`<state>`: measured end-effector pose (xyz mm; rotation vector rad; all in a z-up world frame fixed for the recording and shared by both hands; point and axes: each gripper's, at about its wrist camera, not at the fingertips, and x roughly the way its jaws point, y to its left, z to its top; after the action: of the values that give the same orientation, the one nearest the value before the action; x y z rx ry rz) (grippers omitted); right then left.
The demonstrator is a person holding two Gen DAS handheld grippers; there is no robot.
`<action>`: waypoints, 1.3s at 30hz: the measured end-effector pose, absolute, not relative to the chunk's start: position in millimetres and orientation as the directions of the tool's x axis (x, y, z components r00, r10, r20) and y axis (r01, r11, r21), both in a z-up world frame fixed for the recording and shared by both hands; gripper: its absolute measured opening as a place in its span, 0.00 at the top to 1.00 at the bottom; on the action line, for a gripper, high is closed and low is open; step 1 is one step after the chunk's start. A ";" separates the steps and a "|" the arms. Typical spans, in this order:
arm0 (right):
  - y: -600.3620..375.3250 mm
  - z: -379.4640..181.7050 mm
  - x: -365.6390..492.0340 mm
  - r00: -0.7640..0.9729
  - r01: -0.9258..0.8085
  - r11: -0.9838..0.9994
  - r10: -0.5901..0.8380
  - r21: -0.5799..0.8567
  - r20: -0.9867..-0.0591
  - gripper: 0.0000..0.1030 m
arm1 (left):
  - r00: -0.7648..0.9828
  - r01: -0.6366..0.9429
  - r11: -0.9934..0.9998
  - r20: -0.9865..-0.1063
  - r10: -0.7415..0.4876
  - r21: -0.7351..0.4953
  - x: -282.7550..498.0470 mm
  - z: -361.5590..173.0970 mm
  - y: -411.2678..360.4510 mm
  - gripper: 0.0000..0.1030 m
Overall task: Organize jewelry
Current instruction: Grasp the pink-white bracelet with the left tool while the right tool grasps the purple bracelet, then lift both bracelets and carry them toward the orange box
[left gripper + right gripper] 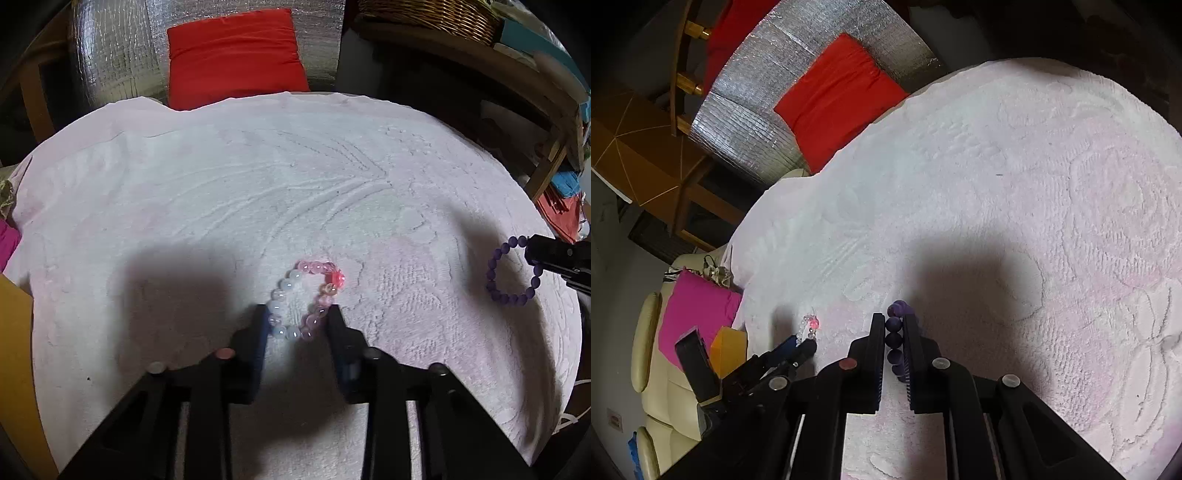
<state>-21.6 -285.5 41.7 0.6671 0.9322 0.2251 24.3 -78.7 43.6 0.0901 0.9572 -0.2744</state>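
A pink-and-white bead bracelet (pixel 295 295) lies on the pale pink towel (pixel 221 184). My left gripper (pixel 297 314) stands low over it, jaws apart, with the bracelet's near end between the fingertips, each touching a side. A purple bead bracelet (pixel 511 273) hangs at the right, clamped by my right gripper (pixel 532 254). In the right wrist view the right gripper (pixel 894 325) is shut on the purple beads (pixel 894 339), a column of them between the pads. The left gripper (pixel 803 343) and pink bracelet (pixel 811 325) show at lower left.
A red cushion (pixel 236 55) leans on a silver foil panel (pixel 118 55) behind the table. A wicker basket (pixel 432 14) sits on a wooden shelf at the back right. A magenta cloth (pixel 698 310) and cream seat (pixel 657 369) lie left of the table.
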 end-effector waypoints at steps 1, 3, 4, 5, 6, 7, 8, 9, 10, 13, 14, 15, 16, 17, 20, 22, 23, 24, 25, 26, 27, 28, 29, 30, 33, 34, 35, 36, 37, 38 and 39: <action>-284.9 42.3 -21.3 0.591 0.096 0.778 0.457 0.621 -0.665 0.90 | 0.544 0.269 0.962 -0.818 -0.188 -0.043 22.8 43.5 -78.1 0.84; -282.8 43.9 -21.7 0.590 0.083 0.773 0.470 0.628 -0.656 0.90 | 0.538 0.270 0.961 -0.820 -0.196 -0.053 21.3 44.0 -75.7 0.88; -280.7 44.6 -22.2 0.588 0.073 0.769 0.482 0.636 -0.650 0.90 | 0.534 0.269 0.962 -0.822 -0.198 -0.057 19.8 44.1 -74.2 0.91; -280.0 45.2 -22.5 0.587 0.067 0.765 0.489 0.640 -0.645 0.90 | 0.528 0.267 0.961 -0.825 -0.202 -0.065 17.6 44.3 -72.1 0.92; -278.2 45.9 -23.1 0.585 0.059 0.757 0.502 0.651 -0.637 0.90 | 0.521 0.264 0.961 -0.827 -0.211 -0.078 14.0 44.6 -69.4 0.92; -276.6 46.6 -23.8 0.583 0.050 0.748 0.517 0.662 -0.627 0.90 | 0.517 0.262 0.961 -0.829 -0.215 -0.086 12.3 44.7 -67.4 0.93; -274.1 47.8 -24.7 0.580 0.036 0.734 0.538 0.678 -0.612 0.90 | 0.515 0.260 0.962 -0.830 -0.214 -0.087 9.1 45.1 -65.2 0.93; -272.0 49.0 -25.4 0.577 0.026 0.725 0.551 0.688 -0.602 0.90 | 0.515 0.258 0.962 -0.831 -0.210 -0.083 5.9 45.5 -63.6 0.93; -269.0 50.4 -26.5 0.573 0.010 0.708 0.574 0.706 -0.584 0.90 | 0.513 0.254 0.964 -0.833 -0.207 -0.083 2.1 46.1 -60.8 0.93; -261.5 51.2 -28.7 0.560 -0.015 0.676 0.616 0.737 -0.554 0.90 | 0.515 0.245 0.966 -0.832 -0.204 -0.086 -9.0 48.6 -52.6 0.93; -259.3 49.6 -29.1 0.554 -0.016 0.672 0.622 0.740 -0.553 0.90 | 0.518 0.244 0.967 -0.832 -0.198 -0.078 -12.4 49.4 -50.5 0.93; -257.5 47.2 -29.2 0.547 -0.014 0.673 0.624 0.740 -0.557 0.90 | 0.521 0.243 0.967 -0.831 -0.194 -0.073 -17.2 50.4 -47.3 0.93; -255.1 43.3 -28.6 0.536 -0.008 0.682 0.621 0.732 -0.573 0.90 | 0.523 0.242 0.968 -0.831 -0.191 -0.070 -19.5 50.7 -44.9 0.93; -253.6 40.4 -28.5 0.525 0.001 0.694 0.612 0.720 -0.591 0.90 | 0.524 0.241 0.969 -0.832 -0.183 -0.061 -22.5 50.4 -42.2 0.93; -251.5 29.9 -25.6 0.496 0.035 0.733 0.578 0.680 -0.648 0.90 | 0.523 0.237 0.971 -0.838 -0.159 -0.036 -26.7 47.3 -38.7 0.93; -251.3 23.5 -25.0 0.480 0.055 0.760 0.549 0.648 -0.685 0.90 | 0.518 0.233 0.972 -0.842 -0.148 -0.027 -27.1 43.6 -36.6 0.93; -251.9 21.4 -24.6 0.477 0.063 0.773 0.533 0.632 -0.699 0.90 | 0.518 0.232 0.972 -0.843 -0.147 -0.027 -27.2 43.0 -35.9 0.93; -252.2 19.8 -23.8 0.471 0.070 0.783 0.520 0.618 -0.713 0.89 | 0.519 0.233 0.972 -0.842 -0.147 -0.026 -27.7 42.9 -35.6 0.93; -251.6 17.2 -22.7 0.456 0.079 0.798 0.505 0.598 -0.733 0.89 | 0.520 0.234 0.972 -0.841 -0.146 -0.023 -27.8 43.1 -35.5 0.93; -251.9 15.2 -22.1 0.446 0.085 0.804 0.498 0.589 -0.744 0.87 | 0.522 0.234 0.972 -0.841 -0.143 -0.020 -27.9 43.2 -35.6 0.93; -250.6 13.1 -21.5 0.433 0.091 0.815 0.486 0.573 -0.760 0.87 | 0.523 0.233 0.972 -0.841 -0.139 -0.016 -28.3 43.0 -35.0 0.93; -248.6 11.4 -20.9 0.421 0.092 0.825 0.474 0.557 -0.773 0.87 | 0.524 0.232 0.973 -0.841 -0.137 -0.014 -28.8 42.9 -34.6 0.93; -246.8 10.3 -19.9 0.411 0.090 0.833 0.468 0.545 -0.783 0.87 | 0.526 0.232 0.973 -0.840 -0.131 -0.007 -29.0 42.8 -35.2 0.93; -244.7 9.7 -19.7 0.406 0.086 0.839 0.462 0.537 -0.788 0.87 | 0.530 0.232 0.973 -0.839 -0.125 0.002 -31.7 44.1 -36.2 0.93; -243.9 10.3 -21.4 0.407 0.077 0.850 0.450 0.520 -0.795 0.87 | 0.541 0.232 0.972 -0.835 -0.100 0.034 -34.2 45.5 -40.2 0.93; -243.6 10.1 -21.3 0.405 0.079 0.852 0.447 0.518 -0.797 0.87 | 0.545 0.232 0.972 -0.833 -0.094 0.042 -35.4 46.0 -41.2 0.93; -243.1 10.0 -21.2 0.407 0.078 0.855 0.442 0.513 -0.799 0.87 | 0.548 0.231 0.972 -0.832 -0.088 0.049 -36.4 46.4 -41.7 0.93; -242.3 9.5 -20.8 0.409 0.074 0.858 0.439 0.508 -0.800 0.87 | 0.550 0.231 0.971 -0.831 -0.083 0.056 -37.4 46.3 -41.9 0.93; -241.3 9.5 -21.3 0.413 0.068 0.863 0.432 0.501 -0.801 0.87 | 0.553 0.229 0.971 -0.830 -0.075 0.065 -38.4 46.6 -42.5 0.93; -240.0 9.7 -22.2 0.420 0.062 0.868 0.425 0.493 -0.802 0.87 | 0.555 0.227 0.971 -0.829 -0.071 0.069 -39.0 46.8 -43.4 0.93; -239.2 9.6 -23.3 0.423 0.057 0.872 0.420 0.486 -0.803 0.87 | 0.556 0.226 0.972 -0.828 -0.070 0.069 -40.1 47.7 -43.4 0.93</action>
<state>-23.2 -239.2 9.6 0.4841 1.1216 0.2387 -40.1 -43.4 47.7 0.1747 0.9664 -0.1756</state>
